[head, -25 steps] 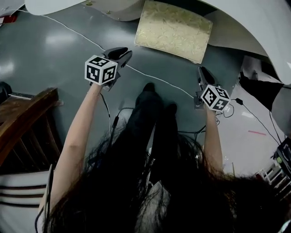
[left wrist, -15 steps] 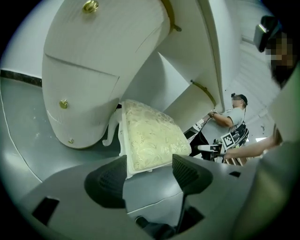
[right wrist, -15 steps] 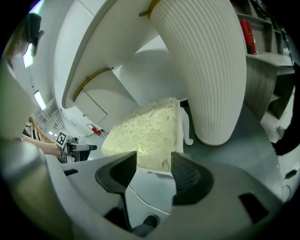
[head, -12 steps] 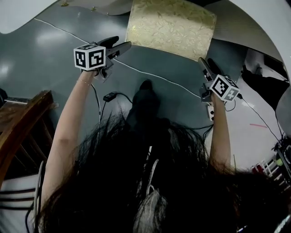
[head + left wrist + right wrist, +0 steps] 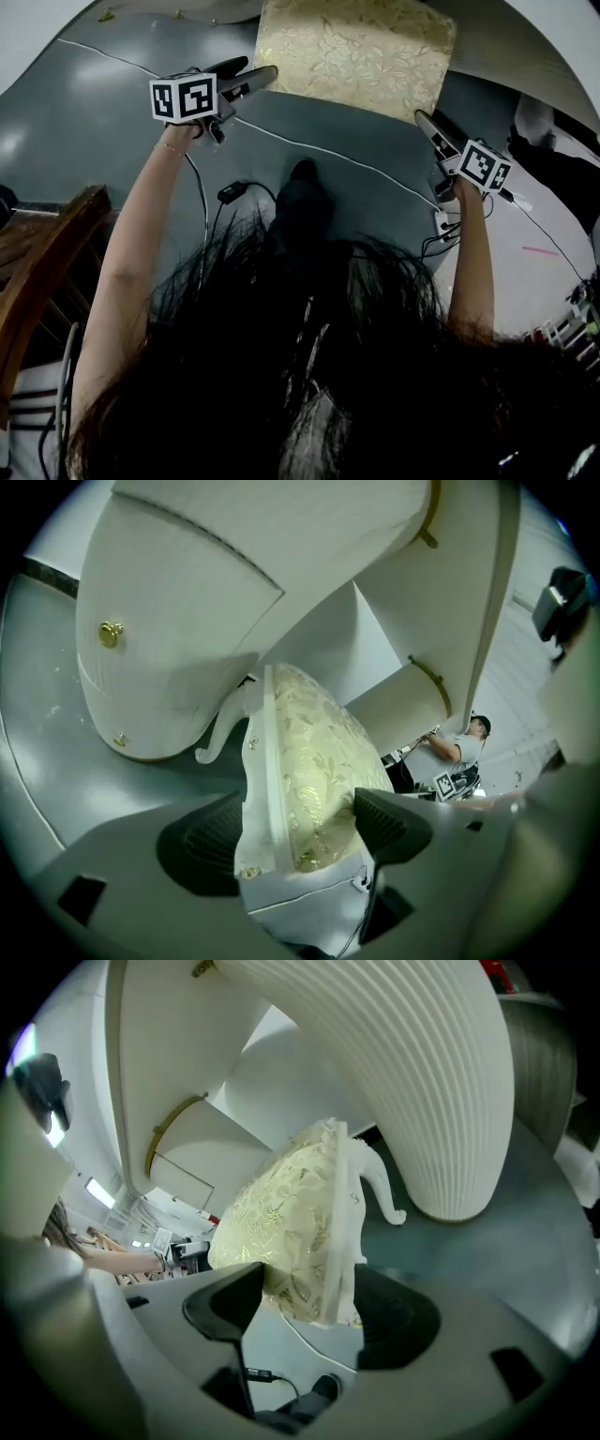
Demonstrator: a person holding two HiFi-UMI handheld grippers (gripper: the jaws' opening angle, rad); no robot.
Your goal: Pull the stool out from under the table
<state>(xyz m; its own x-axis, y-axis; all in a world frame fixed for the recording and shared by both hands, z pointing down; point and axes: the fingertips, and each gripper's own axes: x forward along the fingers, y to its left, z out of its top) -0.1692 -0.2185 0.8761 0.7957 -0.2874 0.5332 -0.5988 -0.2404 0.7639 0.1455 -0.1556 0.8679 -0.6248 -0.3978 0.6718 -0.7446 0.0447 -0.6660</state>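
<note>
The stool (image 5: 352,52) has a gold floral cushion and white curved legs, and it stands half under the white table (image 5: 530,52). My left gripper (image 5: 251,75) is at the stool's near left corner, and my right gripper (image 5: 424,124) is at its near right corner. Both jaws have just been opening. In the left gripper view the stool's edge (image 5: 314,780) shows between the wide jaws of the left gripper (image 5: 300,832), and the pads do not press on it. The right gripper view shows the stool's corner (image 5: 286,1222) framed the same way by the right gripper (image 5: 309,1309).
The table's ribbed white pedestals (image 5: 450,1101) (image 5: 169,667) flank the stool. A white cable (image 5: 328,159) crosses the grey floor, with a power strip (image 5: 441,223) at the right. A wooden chair (image 5: 47,253) stands at the left. My shoe (image 5: 302,173) is below the stool.
Both grippers have moved forward and down to the stool's near corners. Their jaws have gone from shut to wide open. The stool now sits closer in the head view.
</note>
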